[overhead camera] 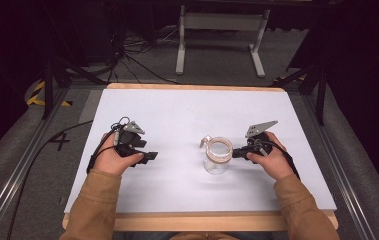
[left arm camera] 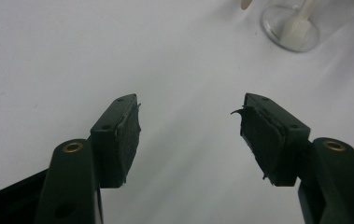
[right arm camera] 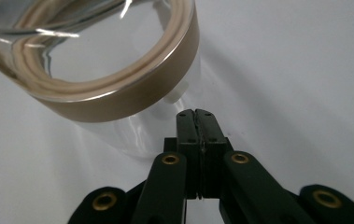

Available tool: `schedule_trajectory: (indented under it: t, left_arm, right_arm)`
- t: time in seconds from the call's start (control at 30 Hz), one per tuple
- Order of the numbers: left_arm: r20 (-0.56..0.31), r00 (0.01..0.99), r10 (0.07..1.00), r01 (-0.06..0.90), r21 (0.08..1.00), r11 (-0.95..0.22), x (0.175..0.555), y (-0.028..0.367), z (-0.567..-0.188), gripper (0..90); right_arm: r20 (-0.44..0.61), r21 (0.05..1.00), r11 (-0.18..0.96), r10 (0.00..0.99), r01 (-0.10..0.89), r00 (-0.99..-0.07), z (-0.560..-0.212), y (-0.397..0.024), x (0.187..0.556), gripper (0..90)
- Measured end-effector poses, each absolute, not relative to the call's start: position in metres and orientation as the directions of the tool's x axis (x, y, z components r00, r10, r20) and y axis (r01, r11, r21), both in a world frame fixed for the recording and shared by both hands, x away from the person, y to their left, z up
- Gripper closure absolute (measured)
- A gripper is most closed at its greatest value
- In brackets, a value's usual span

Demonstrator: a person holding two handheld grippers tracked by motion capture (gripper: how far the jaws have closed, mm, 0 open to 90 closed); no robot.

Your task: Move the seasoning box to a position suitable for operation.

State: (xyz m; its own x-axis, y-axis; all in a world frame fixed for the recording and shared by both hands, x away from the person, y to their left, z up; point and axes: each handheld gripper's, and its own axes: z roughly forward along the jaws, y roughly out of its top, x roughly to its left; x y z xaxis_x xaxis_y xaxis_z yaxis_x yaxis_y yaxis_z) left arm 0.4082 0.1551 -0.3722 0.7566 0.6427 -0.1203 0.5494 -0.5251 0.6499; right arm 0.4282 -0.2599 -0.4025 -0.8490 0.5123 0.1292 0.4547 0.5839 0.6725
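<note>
A clear glass jar (overhead camera: 217, 157) with a tan band round its rim stands on the white table, right of centre. A small metal clasp (overhead camera: 206, 141) sticks out at its far left rim. My right gripper (overhead camera: 235, 153) is at the jar's right side. In the right gripper view this gripper (right arm camera: 195, 113) is shut, its tips just below the tan band (right arm camera: 132, 95) and right at a small white nub (right arm camera: 177, 95) on the jar wall. My left gripper (overhead camera: 149, 156) stands open over bare table, well left of the jar. Its pads (left arm camera: 128, 135) hold nothing; the jar's base (left arm camera: 296, 28) lies far ahead.
The white table top (overhead camera: 187, 112) has a wooden front edge (overhead camera: 197, 221). Beyond the table stand a white metal frame (overhead camera: 222, 30) and loose cables on the grey floor. Rails run along both sides of the table.
</note>
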Motion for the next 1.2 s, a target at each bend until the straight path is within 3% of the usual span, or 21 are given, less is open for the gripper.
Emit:
schedule_trajectory:
  t: [1.2]
  left_arm:
    - [-0.122, 0.787, 0.604, 0.524, 0.649, -0.552, 0.421, 0.137, -0.373, 37.9]
  right_arm:
    - [0.13, 0.609, 0.685, 0.411, 0.4, -0.902, -0.416, -0.217, 0.4, 90.0]
